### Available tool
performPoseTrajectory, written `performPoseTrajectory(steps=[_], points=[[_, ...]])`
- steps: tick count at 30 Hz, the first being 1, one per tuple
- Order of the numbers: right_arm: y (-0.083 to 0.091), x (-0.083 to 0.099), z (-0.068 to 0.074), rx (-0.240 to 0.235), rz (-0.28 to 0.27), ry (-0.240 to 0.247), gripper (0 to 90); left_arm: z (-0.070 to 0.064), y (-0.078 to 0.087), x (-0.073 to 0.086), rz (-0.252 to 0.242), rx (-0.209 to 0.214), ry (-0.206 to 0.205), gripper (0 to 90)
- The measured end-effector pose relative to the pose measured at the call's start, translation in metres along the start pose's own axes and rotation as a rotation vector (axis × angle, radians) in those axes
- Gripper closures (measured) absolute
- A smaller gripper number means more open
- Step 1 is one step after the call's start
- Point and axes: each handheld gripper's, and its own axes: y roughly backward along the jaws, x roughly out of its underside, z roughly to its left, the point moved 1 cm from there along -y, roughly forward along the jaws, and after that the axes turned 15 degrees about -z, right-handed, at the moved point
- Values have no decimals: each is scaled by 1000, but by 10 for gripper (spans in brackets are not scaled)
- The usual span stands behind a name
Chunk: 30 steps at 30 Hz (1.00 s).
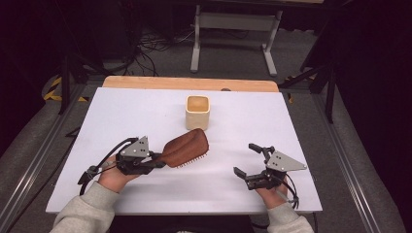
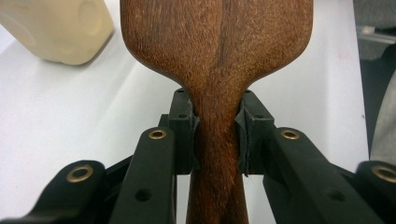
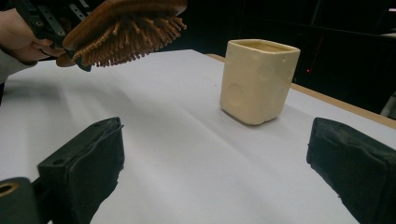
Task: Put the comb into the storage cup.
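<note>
Tightly pressed from both sides, the fingers (image 2: pixel 187 133) of the left gripper (image 1: pixel 156 162) clamp the narrow neck of a wooden hairbrush (image 1: pixel 187 148), just where the handle widens into the head. In the left gripper view the brush's smooth brown back faces the camera; the right gripper view shows its bristles pointing down and the head lifted off the white desk (image 1: pixel 145 111), tilted slightly. The left hand (image 1: pixel 114 177) lies low near the desk's front edge, its grey sleeve (image 1: pixel 87 211) entering from the bottom, and the gripper points forward and to the right. A cream square cup (image 1: pixel 197 112) stands upright on the desk just beyond the brush head, apart from it. The right gripper (image 1: pixel 250 161) is held near the front right of the desk, its fingers spread wide apart and holding nothing, aimed toward the cup.
</note>
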Motion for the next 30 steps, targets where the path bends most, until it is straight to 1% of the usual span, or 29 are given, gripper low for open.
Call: performPoseTrajectory(steps=[2,3,5,7,9,13,15,17,20,22,27,28,30], points=[[-1,0,0,-3,1,-1,48,-2,0,1,-32,-13,9,722],[-1,0,0,-2,3,-1,48,-3,0,1,-45,-10,18,723],[-1,1,0,-4,2,-2,48,-5,-1,2,-79,-21,26,722],[-2,1,0,-6,1,-4,48,-5,-2,2,-100,-19,34,723],[-3,0,1,-8,4,-2,48,-5,-3,2,-111,-17,43,723],[-6,0,2,-16,12,-3,48,-6,-5,2,-140,-44,48,723],[-9,-1,3,-23,11,-1,48,-6,-6,1,-155,-49,51,723],[-11,-3,4,-27,13,-3,48,-6,-8,0,-166,-69,38,723],[-16,-6,7,-40,16,-1,48,-8,-8,-1,-191,-92,30,723],[-18,-8,8,-48,22,2,48,-9,-9,-1,-205,-107,32,723],[-28,-14,11,-73,41,-2,48,-9,-9,2,-223,-134,38,722],[-31,-16,11,-78,41,-3,48,-9,-8,3,-226,-129,43,722],[-37,-20,12,-94,42,-10,48,-9,-8,3,-223,-139,38,722]])
